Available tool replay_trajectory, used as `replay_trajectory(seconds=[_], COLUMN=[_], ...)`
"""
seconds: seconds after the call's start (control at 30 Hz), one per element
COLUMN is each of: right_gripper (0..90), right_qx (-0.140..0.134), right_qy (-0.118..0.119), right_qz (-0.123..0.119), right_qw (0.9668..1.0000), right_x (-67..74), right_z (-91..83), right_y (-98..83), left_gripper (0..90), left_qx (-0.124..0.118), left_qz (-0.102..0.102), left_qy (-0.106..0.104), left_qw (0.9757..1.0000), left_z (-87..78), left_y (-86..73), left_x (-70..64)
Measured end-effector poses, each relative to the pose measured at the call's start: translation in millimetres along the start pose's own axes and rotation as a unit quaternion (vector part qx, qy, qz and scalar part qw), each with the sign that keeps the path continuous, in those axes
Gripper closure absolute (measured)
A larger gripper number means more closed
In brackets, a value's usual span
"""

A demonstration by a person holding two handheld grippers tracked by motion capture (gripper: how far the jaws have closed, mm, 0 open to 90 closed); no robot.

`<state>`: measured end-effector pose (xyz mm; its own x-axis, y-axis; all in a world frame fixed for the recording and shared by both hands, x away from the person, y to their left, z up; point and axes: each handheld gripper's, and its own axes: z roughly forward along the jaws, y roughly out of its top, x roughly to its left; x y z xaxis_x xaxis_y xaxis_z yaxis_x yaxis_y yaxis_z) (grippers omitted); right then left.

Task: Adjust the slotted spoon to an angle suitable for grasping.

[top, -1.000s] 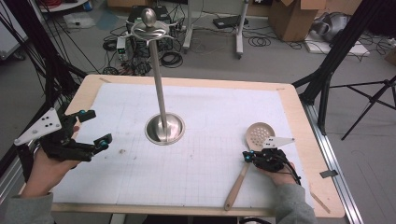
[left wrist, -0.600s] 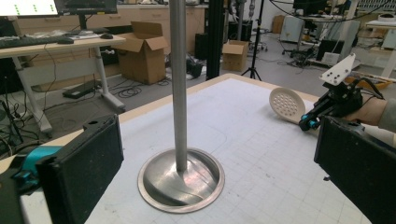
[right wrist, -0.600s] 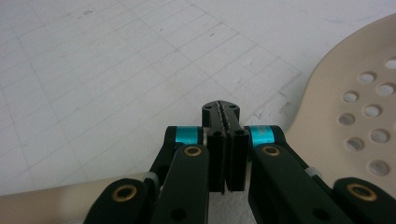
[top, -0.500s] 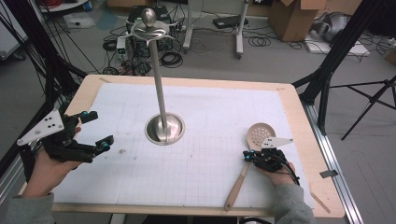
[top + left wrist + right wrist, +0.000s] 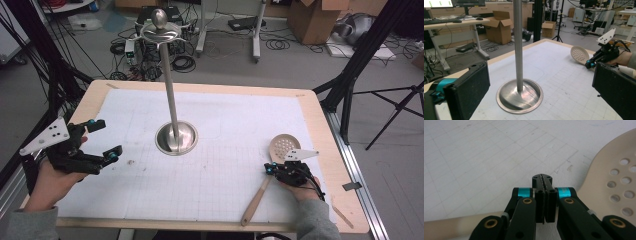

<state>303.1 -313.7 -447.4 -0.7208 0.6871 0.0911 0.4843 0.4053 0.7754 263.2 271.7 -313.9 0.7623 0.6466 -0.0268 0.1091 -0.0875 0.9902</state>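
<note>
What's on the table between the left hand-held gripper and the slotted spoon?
The metal stand rises between the left hand-held gripper and the slotted spoon, as the high view shows; otherwise bare gridded mat.

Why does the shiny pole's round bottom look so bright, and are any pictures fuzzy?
In the left gripper view the metal stand base mirrors the room lights, giving pale glare streaks, and the near black fingers look soft. In the right gripper view the slotted spoon is a little blurred, while the shut right gripper is sharp. The high view is evenly lit, with faint shadows.
</note>
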Motion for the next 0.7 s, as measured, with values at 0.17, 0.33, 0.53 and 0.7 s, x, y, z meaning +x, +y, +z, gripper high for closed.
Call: replay_trajectory(seconds=[0.17,0.33,0.53,0.7], right_gripper=[90.0,90.0,90.0,90.0], right_qx=[-0.001,-0.002,-0.003,-0.007], right_qy=[0.001,0.0,-0.007,-0.02], right_qz=[0.005,0.01,0.013,0.022], right_qw=[1.0,0.9999,0.9999,0.9995], right_x=[-2.7,-4.8,-7.5,-12.4], right_z=[-6.6,-12.1,-19.6,-29.5], right_y=[-5.1,-9.2,-14.8,-22.3], left_gripper=[1.7,1.7,1.7,1.7], left_qx=[0.001,0.002,0.001,0.001], left_qz=[0.001,0.0,0.0,0.0], left_qy=[-0.001,-0.002,-0.004,-0.004], left_qw=[1.0,1.0,1.0,1.0], left_z=[0.5,0.9,1.2,1.9], left_y=[0.0,-0.4,0.0,0.0], left_x=[0.5,0.7,0.4,0.8])
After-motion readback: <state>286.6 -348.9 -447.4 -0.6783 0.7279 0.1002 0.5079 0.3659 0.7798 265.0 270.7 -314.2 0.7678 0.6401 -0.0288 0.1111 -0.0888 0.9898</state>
